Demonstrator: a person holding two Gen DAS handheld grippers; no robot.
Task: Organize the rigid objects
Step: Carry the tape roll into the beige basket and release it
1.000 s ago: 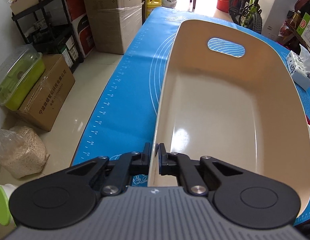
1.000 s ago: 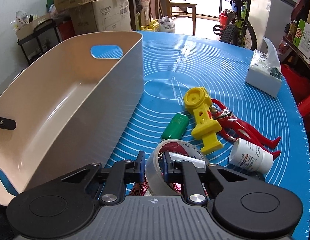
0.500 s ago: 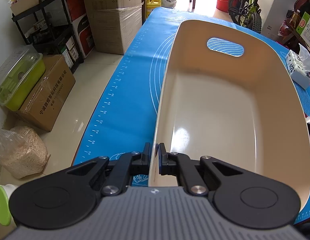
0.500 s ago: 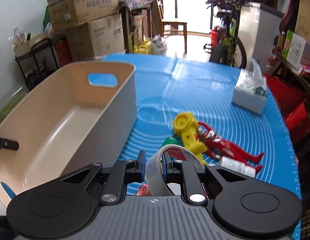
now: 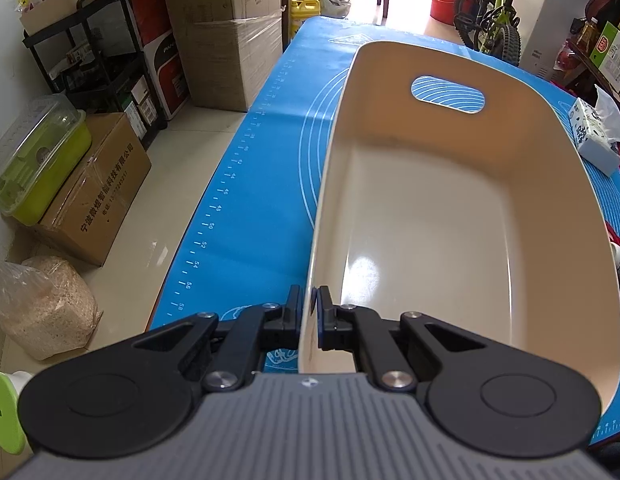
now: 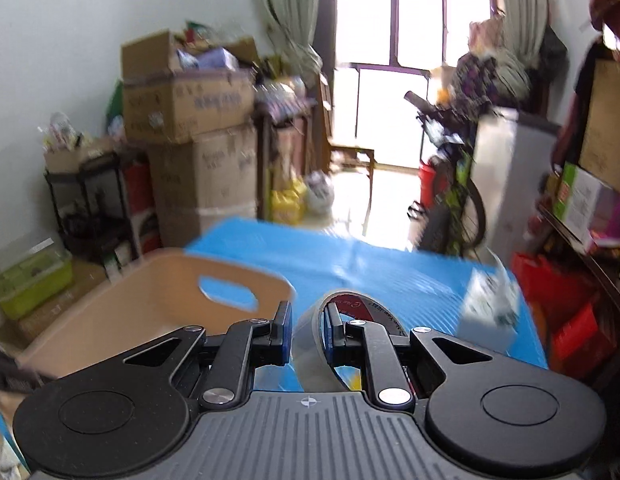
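A beige plastic bin (image 5: 450, 216) with a handle cutout stands on the blue mat (image 5: 270, 152); its inside shows nothing. My left gripper (image 5: 308, 312) is shut on the bin's near left rim. My right gripper (image 6: 306, 330) is shut on the wall of a clear tape roll (image 6: 310, 340) and holds it raised high above the mat, to the right of the bin (image 6: 130, 312). The right wrist view is blurred and tilted up toward the room. The toys and bottles are out of view there.
A tissue pack (image 5: 596, 140) lies on the mat right of the bin; it also shows in the right wrist view (image 6: 490, 304). Cardboard boxes (image 5: 226, 40), a black shelf (image 5: 98, 60) and a bicycle (image 5: 494, 20) stand around the table. The mat's left edge drops to the floor.
My right gripper has lifted the tape roll well above the mat and tilted upward, so the toys dropped out of view. The left gripper has stayed on the bin rim.
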